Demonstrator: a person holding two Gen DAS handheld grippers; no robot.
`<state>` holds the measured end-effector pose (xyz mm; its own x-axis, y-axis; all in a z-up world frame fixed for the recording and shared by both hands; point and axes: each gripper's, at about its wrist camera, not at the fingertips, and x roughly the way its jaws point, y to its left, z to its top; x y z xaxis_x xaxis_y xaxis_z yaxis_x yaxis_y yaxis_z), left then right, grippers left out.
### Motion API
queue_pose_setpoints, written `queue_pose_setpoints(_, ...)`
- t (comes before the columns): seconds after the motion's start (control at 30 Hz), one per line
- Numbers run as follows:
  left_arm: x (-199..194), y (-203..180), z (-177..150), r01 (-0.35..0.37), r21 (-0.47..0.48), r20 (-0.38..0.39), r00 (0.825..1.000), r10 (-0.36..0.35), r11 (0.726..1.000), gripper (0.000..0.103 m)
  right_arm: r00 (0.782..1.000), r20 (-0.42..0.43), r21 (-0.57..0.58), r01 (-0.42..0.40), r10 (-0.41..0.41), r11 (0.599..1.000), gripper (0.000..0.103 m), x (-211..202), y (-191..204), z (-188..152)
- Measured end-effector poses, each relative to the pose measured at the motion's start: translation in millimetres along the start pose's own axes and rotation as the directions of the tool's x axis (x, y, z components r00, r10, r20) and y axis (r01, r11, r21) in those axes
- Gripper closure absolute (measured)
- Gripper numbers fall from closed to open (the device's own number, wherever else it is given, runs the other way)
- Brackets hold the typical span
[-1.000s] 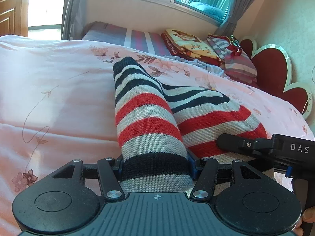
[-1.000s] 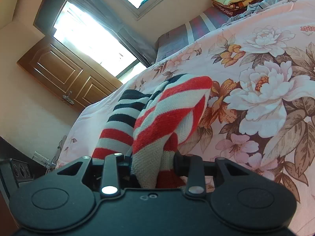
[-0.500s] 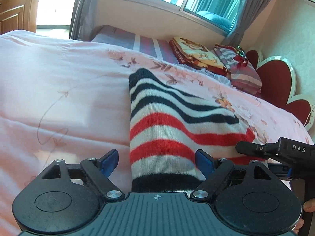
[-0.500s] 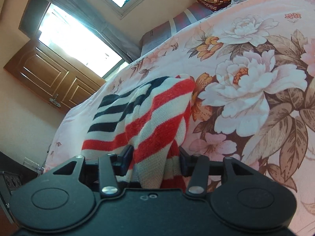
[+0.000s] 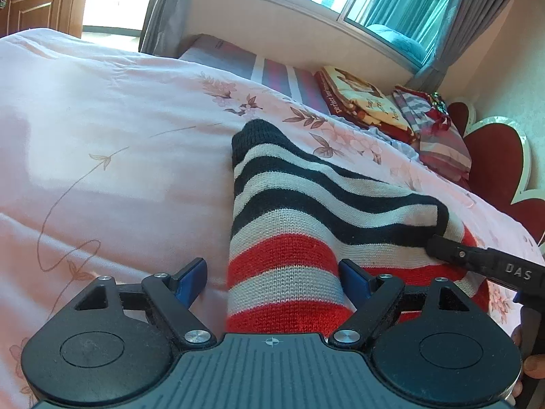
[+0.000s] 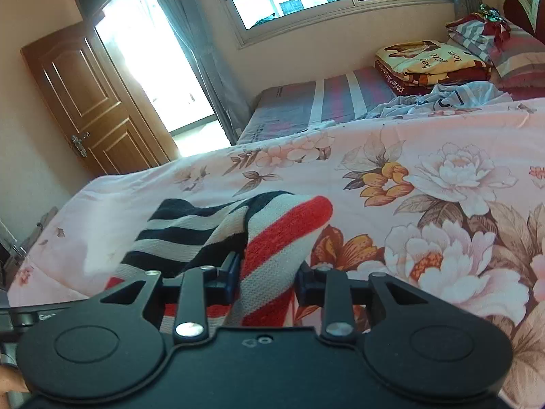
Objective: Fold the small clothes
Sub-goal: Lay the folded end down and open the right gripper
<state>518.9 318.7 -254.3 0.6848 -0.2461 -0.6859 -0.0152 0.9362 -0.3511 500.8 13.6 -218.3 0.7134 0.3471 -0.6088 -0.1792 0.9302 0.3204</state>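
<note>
A knitted garment with red, grey-white and black stripes lies folded on the pink floral bed cover. My left gripper is open, its blue pads spread either side of the garment's near end. My right gripper is open too, its jaws standing apart around the garment's red-striped edge. The right gripper's finger also shows in the left wrist view, resting at the garment's right side.
Folded blankets and striped pillows lie at the head of the bed beside a red heart-shaped headboard. A striped mattress end, a window and a wooden door lie beyond.
Both grippers have opened and let go of the garment, which now lies flat on the bed. Both have drawn back a little toward me.
</note>
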Motion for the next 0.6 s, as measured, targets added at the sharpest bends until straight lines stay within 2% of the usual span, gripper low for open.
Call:
queue_pose_setpoints(0.07, 3, -5, -2, -0.02, 0.016, 0.018, 1.0, 0.019, 1.0, 0.016, 0.999, -0.015, -0.021, 0.033, -0.033, 0.999, 0.073, 13, -7, 2)
queue_pose_setpoints(0.17, 4, -9, -2, -0.044, 0.03, 0.019, 0.999, 0.043, 0.999, 0.016, 0.999, -0.054, 0.045, 0.009, -0.007, 0.999, 0.07, 22, -18, 7)
queue_pose_setpoints(0.2, 1, -9, -1, -0.046, 0.032, 0.014, 0.999, 0.046, 0.998, 0.016, 0.998, -0.062, 0.035, 0.017, -0.015, 0.999, 0.067, 19, -16, 8)
queue_pose_setpoints(0.3, -13, -7, -1, -0.047, 0.026, 0.014, 0.999, 0.047, 0.999, 0.016, 0.998, -0.058, 0.014, 0.017, -0.016, 1.0, 0.064, -9, -7, 9)
queue_pose_setpoints(0.33, -18, -7, -2, -0.041, 0.028, 0.015, 0.999, 0.041, 0.999, 0.016, 0.999, -0.053, 0.021, 0.01, -0.009, 1.0, 0.059, -22, -5, 7)
queue_pose_setpoints(0.4, -30, -4, -7, -0.034, 0.047, 0.017, 0.999, 0.033, 0.998, 0.016, 0.999, -0.048, 0.011, 0.013, -0.013, 1.0, 0.055, -46, -1, -1)
queue_pose_setpoints(0.47, -41, -3, -13, -0.024, 0.067, 0.024, 0.999, 0.023, 0.997, 0.016, 0.999, -0.04, -0.003, 0.029, -0.029, 1.0, 0.056, -67, 5, -10)
queue_pose_setpoints(0.6, -57, -4, -31, -0.001, 0.108, 0.012, 1.0, -0.001, 0.994, 0.016, 0.999, -0.033, -0.003, 0.04, -0.04, 0.999, 0.063, -102, 22, -37)
